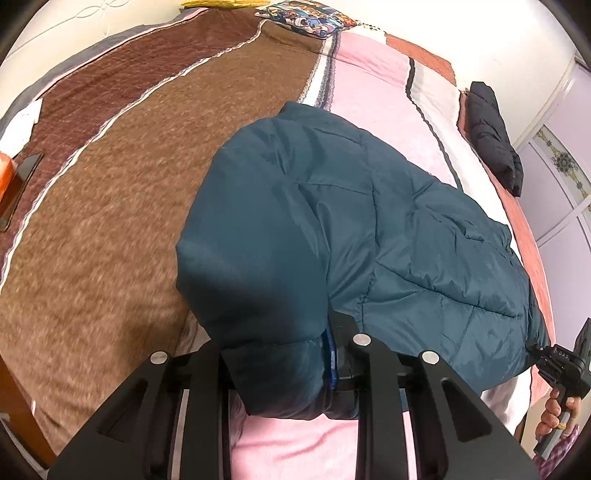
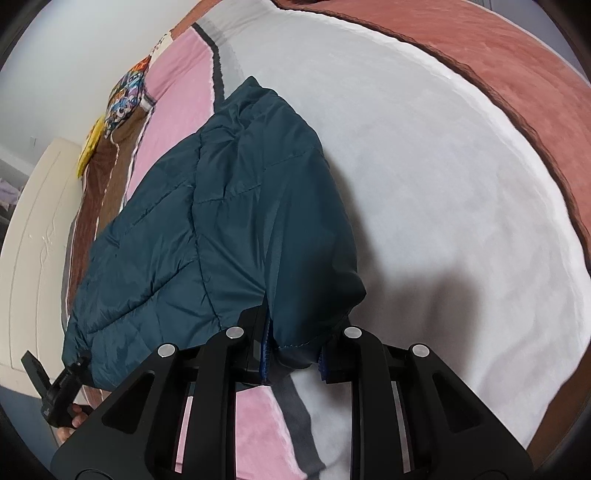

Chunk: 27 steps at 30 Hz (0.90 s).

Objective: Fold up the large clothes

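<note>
The left tool [image 1: 280, 369] pinches a thick fold at the near edge of the teal quilted jacket [image 1: 369, 221]; the padded cloth bulges up between its 2 fingers and hides most of the left one. The right tool [image 2: 295, 354] likewise grips the jacket's near edge at the other corner, with blue pads just visible against the cloth on either side of the fold. Both tools point steeply down at the bed.

In the left wrist view the right tool shows again at the far right edge, its black body touching the jacket's corner, with the person's hand [image 1: 557, 410] wrapped around the handle below it. In the right wrist view the left tool's body sits at the lower left, beside the jacket's other corner.

The jacket lies lengthwise away from both tools, its far end resting on the bed, its near edge lifted in the 2 grips. Nothing lies on top of it.

Under it is a patchwork bedspread [image 1: 110, 203] of brown, pink, white and rust panels. A black padded garment [image 1: 495, 136] lies well apart at the bed's right edge. A patterned cushion [image 1: 306, 18] sits at the far end, near a cream headboard [image 2: 33, 240].
</note>
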Each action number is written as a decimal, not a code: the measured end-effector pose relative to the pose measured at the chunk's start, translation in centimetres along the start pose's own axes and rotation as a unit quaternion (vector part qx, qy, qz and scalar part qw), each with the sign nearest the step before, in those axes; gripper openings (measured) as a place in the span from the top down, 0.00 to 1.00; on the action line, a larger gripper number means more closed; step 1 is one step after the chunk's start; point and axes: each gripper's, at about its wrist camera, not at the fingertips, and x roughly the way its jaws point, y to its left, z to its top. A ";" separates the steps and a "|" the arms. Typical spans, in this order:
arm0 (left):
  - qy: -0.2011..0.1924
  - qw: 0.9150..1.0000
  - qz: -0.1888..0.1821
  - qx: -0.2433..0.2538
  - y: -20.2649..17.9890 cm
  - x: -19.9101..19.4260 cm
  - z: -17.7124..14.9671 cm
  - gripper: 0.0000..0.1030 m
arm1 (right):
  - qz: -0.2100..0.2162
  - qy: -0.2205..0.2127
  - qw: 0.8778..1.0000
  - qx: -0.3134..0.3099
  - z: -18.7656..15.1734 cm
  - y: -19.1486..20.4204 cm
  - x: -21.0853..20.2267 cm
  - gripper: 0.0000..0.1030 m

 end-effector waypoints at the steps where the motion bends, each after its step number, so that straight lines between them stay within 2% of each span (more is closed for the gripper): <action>1: 0.000 1.000 -0.002 0.002 0.2 -0.5 -0.6 0.76 | -0.002 0.001 1.000 -0.002 -0.4 -0.1 -0.2 0.81; 10: 0.003 1.000 -0.005 0.009 1.4 -3.0 -5.0 0.75 | -0.028 0.010 0.999 -0.025 -4.1 -0.5 -1.9 0.81; 18: 0.011 1.000 -0.003 0.010 2.3 -4.0 -8.1 0.75 | -0.056 0.011 0.997 -0.050 -6.1 -0.3 -1.9 0.81; 27: 0.010 1.000 -0.004 -0.001 3.1 -4.4 -9.1 0.75 | -0.060 0.010 0.996 -0.060 -7.1 -0.3 -1.9 0.81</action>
